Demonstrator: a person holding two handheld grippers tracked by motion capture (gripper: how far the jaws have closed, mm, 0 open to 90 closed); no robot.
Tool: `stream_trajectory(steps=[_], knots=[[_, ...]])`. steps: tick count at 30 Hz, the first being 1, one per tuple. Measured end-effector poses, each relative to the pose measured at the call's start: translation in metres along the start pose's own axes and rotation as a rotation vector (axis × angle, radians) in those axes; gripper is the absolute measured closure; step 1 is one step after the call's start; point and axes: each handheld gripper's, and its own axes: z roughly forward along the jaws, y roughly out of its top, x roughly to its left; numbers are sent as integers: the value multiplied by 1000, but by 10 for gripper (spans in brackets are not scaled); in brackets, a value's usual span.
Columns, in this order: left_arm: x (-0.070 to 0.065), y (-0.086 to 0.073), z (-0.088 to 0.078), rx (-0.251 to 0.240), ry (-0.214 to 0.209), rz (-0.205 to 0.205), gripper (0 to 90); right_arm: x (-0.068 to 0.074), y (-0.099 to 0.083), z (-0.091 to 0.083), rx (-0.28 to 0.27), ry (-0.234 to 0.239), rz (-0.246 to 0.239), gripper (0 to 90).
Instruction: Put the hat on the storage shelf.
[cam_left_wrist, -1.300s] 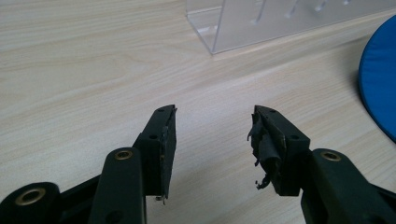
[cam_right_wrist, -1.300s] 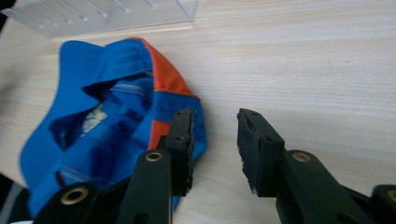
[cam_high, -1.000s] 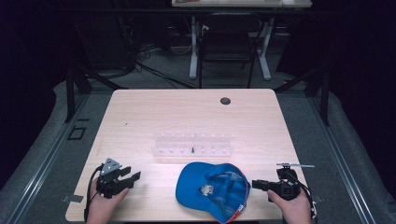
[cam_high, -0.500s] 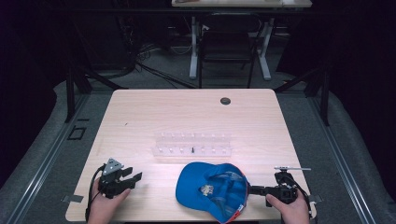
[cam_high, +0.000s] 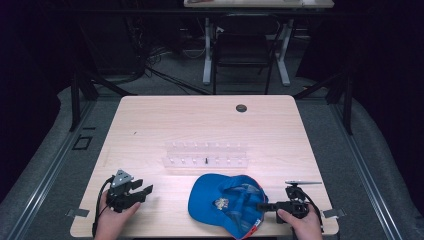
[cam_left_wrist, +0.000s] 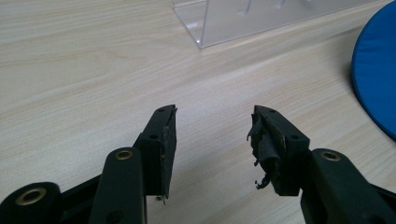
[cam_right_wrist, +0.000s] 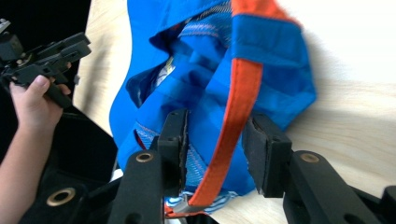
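Note:
A blue cap lies upside down near the table's front edge, right of centre. In the right gripper view its orange-edged band runs between the jaws of my right gripper, which stand apart on either side of it. From above, my right gripper reaches into the cap's right rim. My left gripper rests open on the bare wood at the front left, with nothing between its fingers. The cap's brim shows at the right edge of the left gripper view.
A clear plastic rack with pegs stands mid-table behind the cap, a small dark pin in it; its corner shows ahead of the left gripper. A black grommet sits at the far side. The other hand's gripper appears beyond the cap.
My right gripper has slid left and toward the front edge, bringing its jaws to the cap's rim. The left gripper has stayed put.

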Motion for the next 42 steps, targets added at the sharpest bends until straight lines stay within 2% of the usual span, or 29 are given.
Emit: stream_trajectory(steps=[6,11,18,24,25,31,32,35,36,37,38,42], knots=[[0,0,0,-1,1,1,509,1,1,3,18,41,0,650],[-1,0,1,8,9,13,509,1,0,-3,3,86,-5,653],[-1,0,1,7,9,14,509,1,0,-9,-16,117,-1,660],[-1,0,1,9,9,13,509,2,0,-13,-20,108,3,705],[-1,0,1,9,8,18,509,3,0,-14,-15,87,6,721],[-1,0,2,10,10,18,509,1,1,-15,-2,92,4,762],[-2,0,2,9,10,18,509,3,2,-15,4,73,10,767],[-2,0,2,12,11,21,509,5,4,-17,11,64,-5,770],[-2,0,2,9,13,20,509,6,5,-17,9,58,-1,771],[-2,0,2,9,13,21,509,9,4,-15,-23,59,28,771],[-2,0,2,10,14,22,509,9,7,-18,20,51,-8,771],[-3,0,2,12,15,24,509,17,13,-19,42,7,-14,772]])
